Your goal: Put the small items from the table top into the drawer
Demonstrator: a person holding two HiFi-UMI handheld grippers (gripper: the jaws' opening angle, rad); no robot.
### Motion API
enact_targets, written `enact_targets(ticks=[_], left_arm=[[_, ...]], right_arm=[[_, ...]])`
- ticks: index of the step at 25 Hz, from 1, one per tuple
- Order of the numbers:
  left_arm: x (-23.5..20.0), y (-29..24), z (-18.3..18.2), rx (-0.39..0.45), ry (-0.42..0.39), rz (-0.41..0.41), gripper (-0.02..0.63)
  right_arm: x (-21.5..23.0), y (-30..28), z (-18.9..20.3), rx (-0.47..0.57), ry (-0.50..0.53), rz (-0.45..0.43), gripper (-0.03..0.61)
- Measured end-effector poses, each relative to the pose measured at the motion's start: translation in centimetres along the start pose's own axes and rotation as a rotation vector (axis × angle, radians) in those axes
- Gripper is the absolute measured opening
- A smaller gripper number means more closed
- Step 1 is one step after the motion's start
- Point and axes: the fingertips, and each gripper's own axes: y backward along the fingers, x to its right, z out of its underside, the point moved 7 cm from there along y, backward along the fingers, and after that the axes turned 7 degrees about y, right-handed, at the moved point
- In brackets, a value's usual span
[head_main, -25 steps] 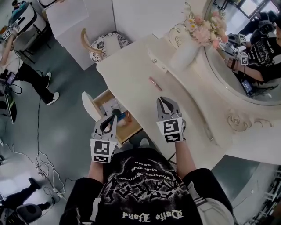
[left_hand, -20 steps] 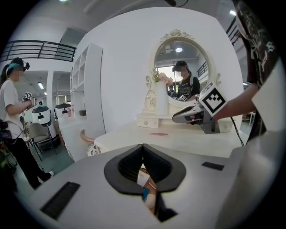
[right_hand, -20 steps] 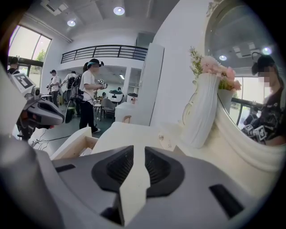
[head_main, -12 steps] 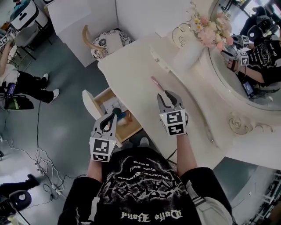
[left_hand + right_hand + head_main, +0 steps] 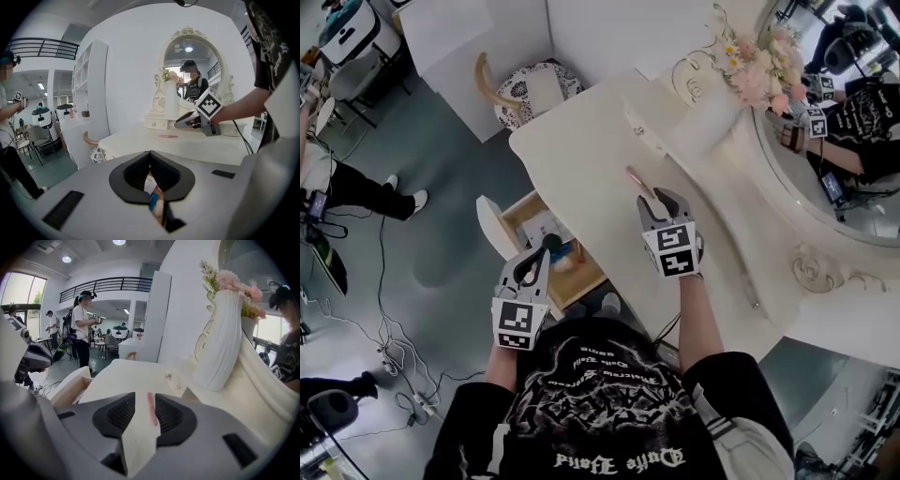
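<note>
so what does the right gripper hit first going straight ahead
Likely the pink stick on the tabletop, just ahead of the right gripper; its jaws have just been opening, nothing between them yet.

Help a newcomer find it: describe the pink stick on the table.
Start at the cream dressing table with the oval mirror. On its top, in front of the white vase, lies a slim pink stick, the only loose coloured thing there.

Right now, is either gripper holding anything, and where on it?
Nothing is held. The right gripper's jaws have just been opening; the pink stick lies on the table just ahead, untouched. The left gripper is shut and empty.
</note>
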Motion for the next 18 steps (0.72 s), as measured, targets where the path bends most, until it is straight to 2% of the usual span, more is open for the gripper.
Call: enact_targets(ticks=[11, 18], left_arm=[[-1.8, -0.1, 0.9, -0.036, 0.054, -0.035, 0.015], [-2.7, -0.2, 1.0, -0.048, 0.063, -0.062, 0.015]], right_arm=[[1.5, -3.0, -0.5, -0.031, 0.012, -0.010, 0.121], [1.8, -4.9, 0.6, -0.080, 0.002, -0.031, 0.121]])
